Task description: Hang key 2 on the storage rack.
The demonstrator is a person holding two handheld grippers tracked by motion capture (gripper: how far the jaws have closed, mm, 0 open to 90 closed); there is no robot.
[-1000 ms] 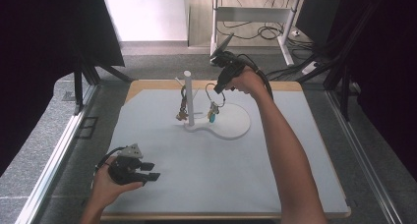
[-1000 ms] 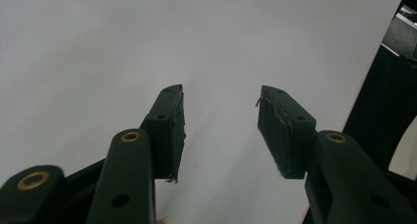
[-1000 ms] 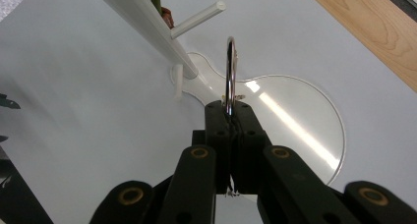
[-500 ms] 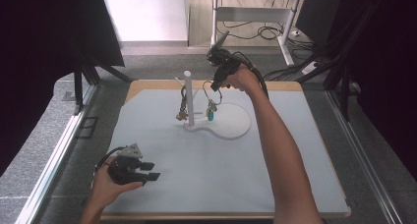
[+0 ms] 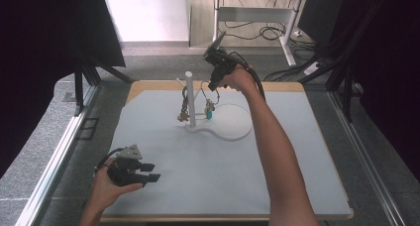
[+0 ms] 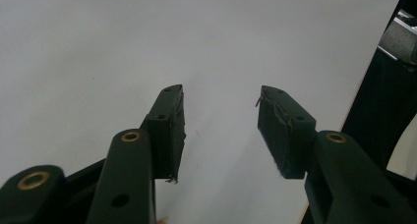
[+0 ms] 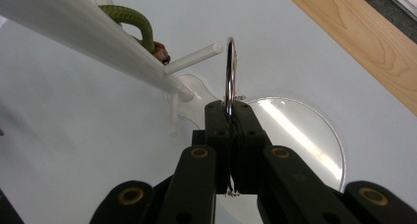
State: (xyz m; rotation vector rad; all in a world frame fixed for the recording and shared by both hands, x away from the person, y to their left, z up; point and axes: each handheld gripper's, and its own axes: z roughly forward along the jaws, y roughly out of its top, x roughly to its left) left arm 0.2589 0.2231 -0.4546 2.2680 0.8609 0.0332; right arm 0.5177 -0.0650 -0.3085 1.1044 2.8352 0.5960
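Note:
A white peg stand (image 5: 189, 99) rises from a round clear base (image 5: 233, 132) at the far middle of the grey mat. My right gripper (image 5: 214, 84) hovers just right of the post, shut on a metal key ring (image 7: 229, 71). Below that ring hangs a small teal charm (image 5: 210, 111). In the right gripper view the ring stands edge-on above the closed pads (image 7: 219, 130), close to a white peg (image 7: 194, 58). A green cord (image 7: 133, 18) loops over the post, and its brown charm (image 5: 183, 116) hangs to the left. My left gripper (image 5: 151, 171) rests near the front left, open and holding nothing (image 6: 221, 130).
The wooden table edge (image 5: 158, 84) frames the mat. Metal rails (image 5: 54, 156) run along the left side, and cables and desk legs (image 5: 257, 32) lie on the floor beyond. Bare mat (image 5: 208, 176) stretches between the stand and the front.
My right gripper has drifted slightly left and up toward the post, carrying the ring and its charm. The left gripper has stayed put.

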